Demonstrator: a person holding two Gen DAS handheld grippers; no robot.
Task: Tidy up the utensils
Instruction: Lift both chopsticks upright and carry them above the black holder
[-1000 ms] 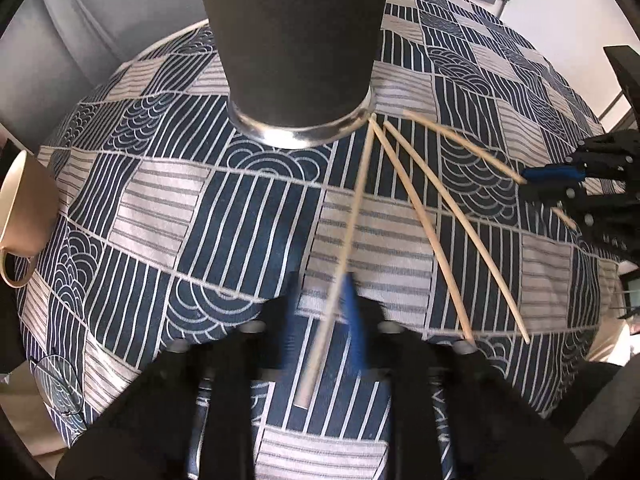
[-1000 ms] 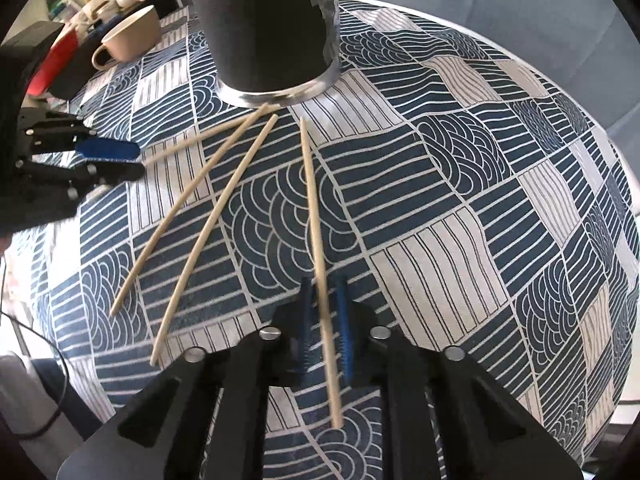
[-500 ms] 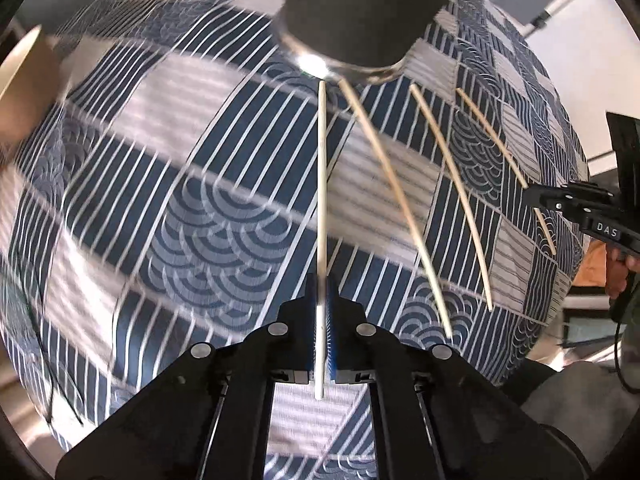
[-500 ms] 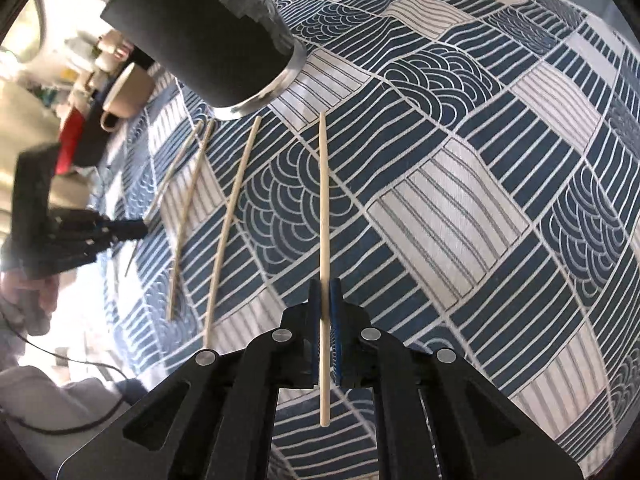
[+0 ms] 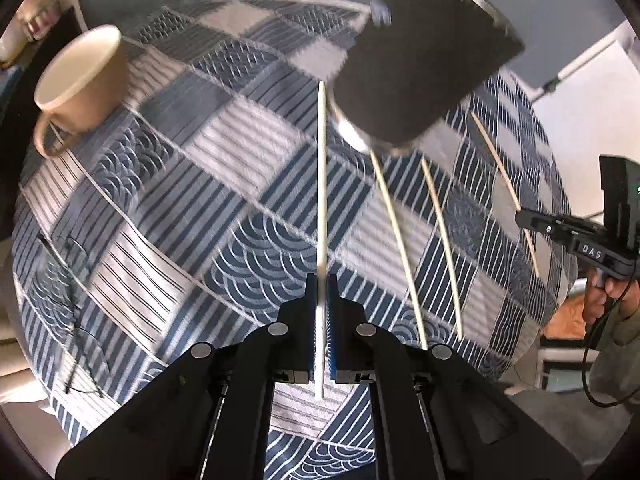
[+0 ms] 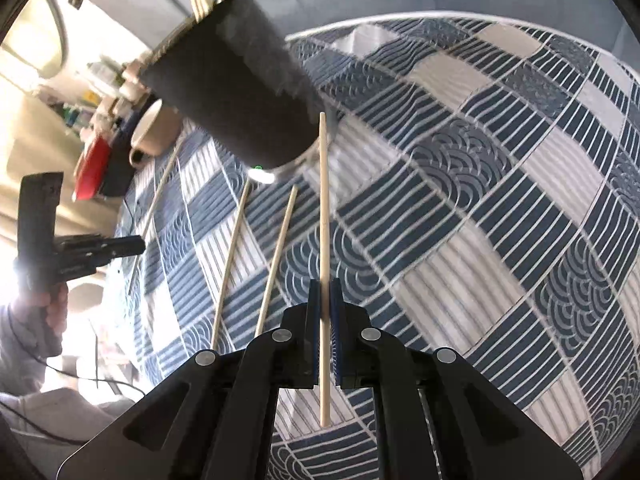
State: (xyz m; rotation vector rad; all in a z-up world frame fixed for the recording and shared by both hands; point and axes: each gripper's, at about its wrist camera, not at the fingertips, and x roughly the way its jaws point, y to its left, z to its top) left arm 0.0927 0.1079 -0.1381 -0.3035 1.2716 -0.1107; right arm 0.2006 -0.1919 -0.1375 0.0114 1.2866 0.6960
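Note:
A tall black holder (image 5: 420,64) with several chopsticks in it stands on the patterned tablecloth; it also shows in the right wrist view (image 6: 232,80). My left gripper (image 5: 321,292) is shut on a pale chopstick (image 5: 321,184), lifted off the cloth and pointing toward the holder's base. My right gripper (image 6: 325,300) is shut on another chopstick (image 6: 323,216), also lifted, its tip beside the holder. Loose chopsticks (image 5: 394,232) lie on the cloth below the holder; they also show in the right wrist view (image 6: 276,256).
A beige cup (image 5: 80,84) stands at the far left of the table (image 5: 208,216). In the right wrist view the cup (image 6: 154,132) sits behind the holder, with a red object (image 6: 92,168) and clutter beyond. The table edge curves close behind the holder.
Both grippers have closed on a chopstick each and raised them off the cloth. Both views have tilted and pulled back, so the holder's top now shows.

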